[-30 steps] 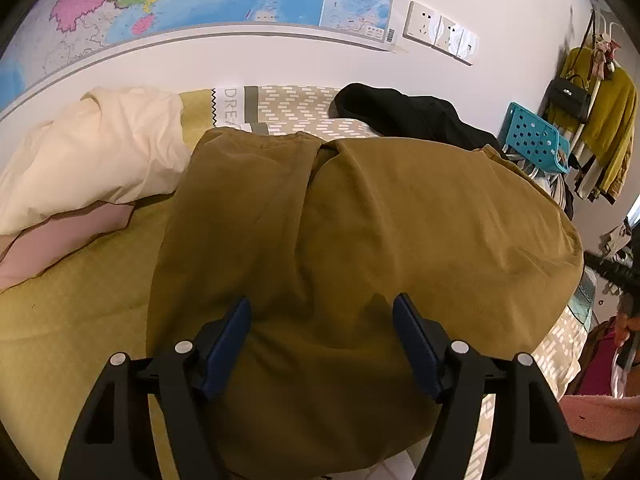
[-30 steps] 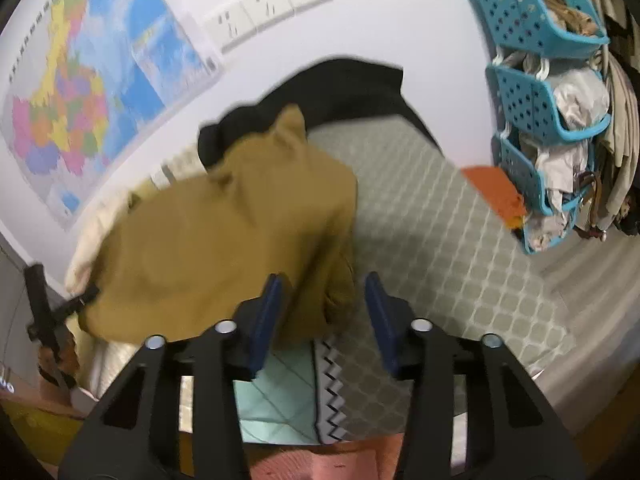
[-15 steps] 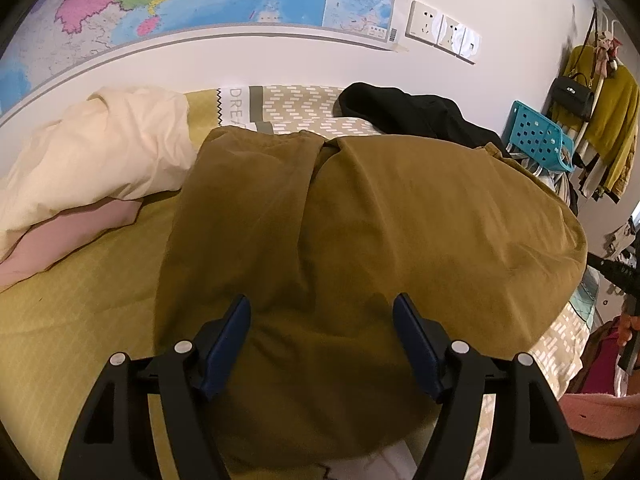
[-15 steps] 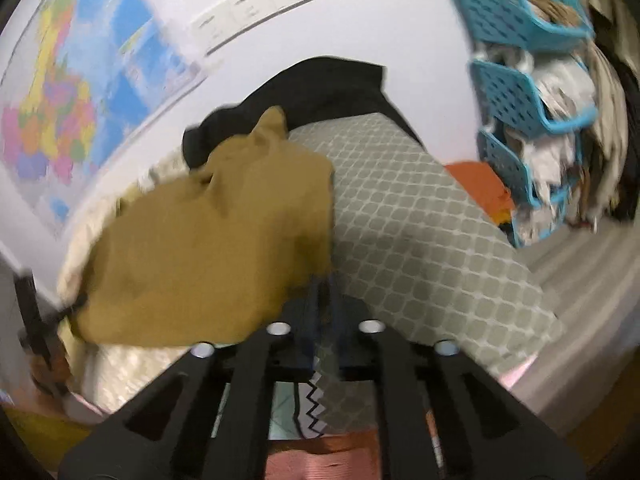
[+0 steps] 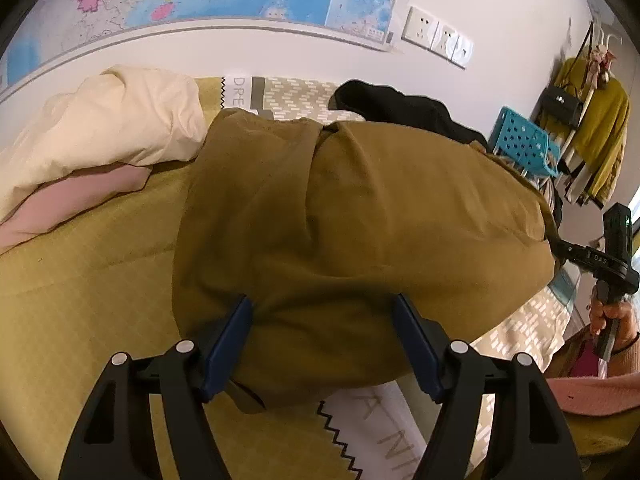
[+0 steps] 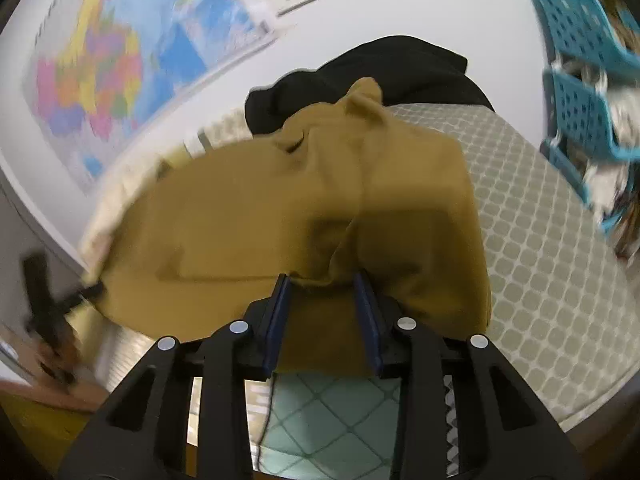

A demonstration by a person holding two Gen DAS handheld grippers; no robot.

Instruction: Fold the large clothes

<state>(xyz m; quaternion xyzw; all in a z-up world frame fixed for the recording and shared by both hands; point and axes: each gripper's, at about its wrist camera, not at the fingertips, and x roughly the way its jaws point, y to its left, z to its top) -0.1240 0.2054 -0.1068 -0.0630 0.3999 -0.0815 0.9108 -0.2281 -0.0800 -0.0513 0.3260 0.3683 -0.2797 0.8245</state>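
A large mustard-brown garment point(image 5: 360, 216) lies spread on the bed; it also shows in the right wrist view point(image 6: 280, 216). My left gripper point(image 5: 322, 312) is open, its blue pads either side of the garment's near edge, low over the cloth. My right gripper point(image 6: 324, 284) is open at the garment's right-hand edge, with a raised fold of cloth between its pads. The right gripper body also shows at the far right of the left wrist view point(image 5: 612, 256).
A cream and pink bedding pile point(image 5: 100, 136) lies at the left. A black garment point(image 5: 400, 108) lies by the wall behind. Blue baskets point(image 6: 580, 60) stand to the right of the bed. The bed cover point(image 6: 540, 240) edge is near.
My right gripper shut half a second ago and has opened again, now closer to the garment's edge. The left gripper has moved back slightly, and the garment's near edge shows more bed below it.
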